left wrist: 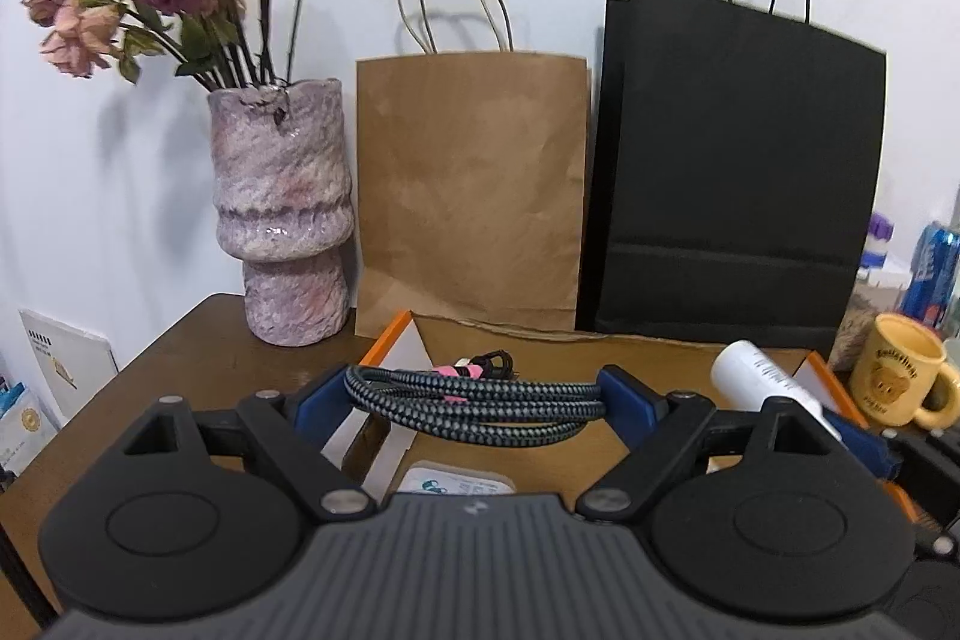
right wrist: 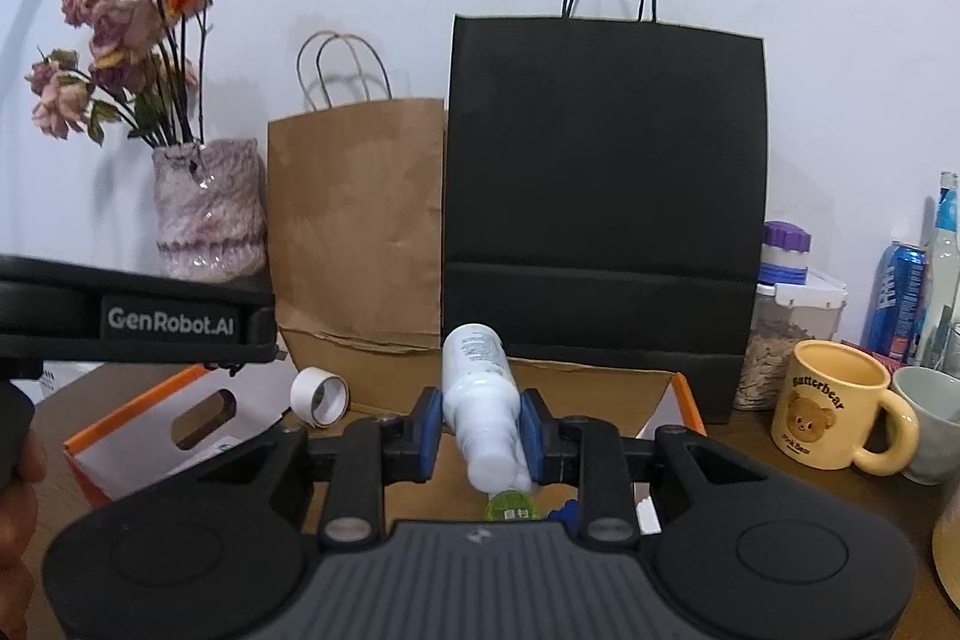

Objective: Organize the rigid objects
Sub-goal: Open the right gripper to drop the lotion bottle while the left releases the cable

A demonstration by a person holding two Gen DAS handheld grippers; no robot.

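A coiled black-and-grey braided cable (left wrist: 420, 382) with a pink tie stretches between the blue pads of my left gripper (left wrist: 474, 400), which is shut on it with wide jaws. It hangs over an open cardboard box with orange edges (left wrist: 393, 334). My right gripper (right wrist: 480, 430) is shut on a white bottle (right wrist: 474, 358), gripped near its neck and tilted away from me, above the same box (right wrist: 684, 394). The bottle (left wrist: 762, 376) also shows at the right of the left wrist view. A white tape roll (right wrist: 318, 394) and a green-capped item (right wrist: 510, 508) lie in the box.
Behind the box stand a brown paper bag (left wrist: 474, 184) and a black paper bag (left wrist: 738, 172). A pink vase of dried roses (left wrist: 282, 214) is at the left; a yellow bear mug (right wrist: 834, 400), cans and a jar crowd the right. A black housing labelled GenRobot.AI (right wrist: 168, 322) crosses the left.
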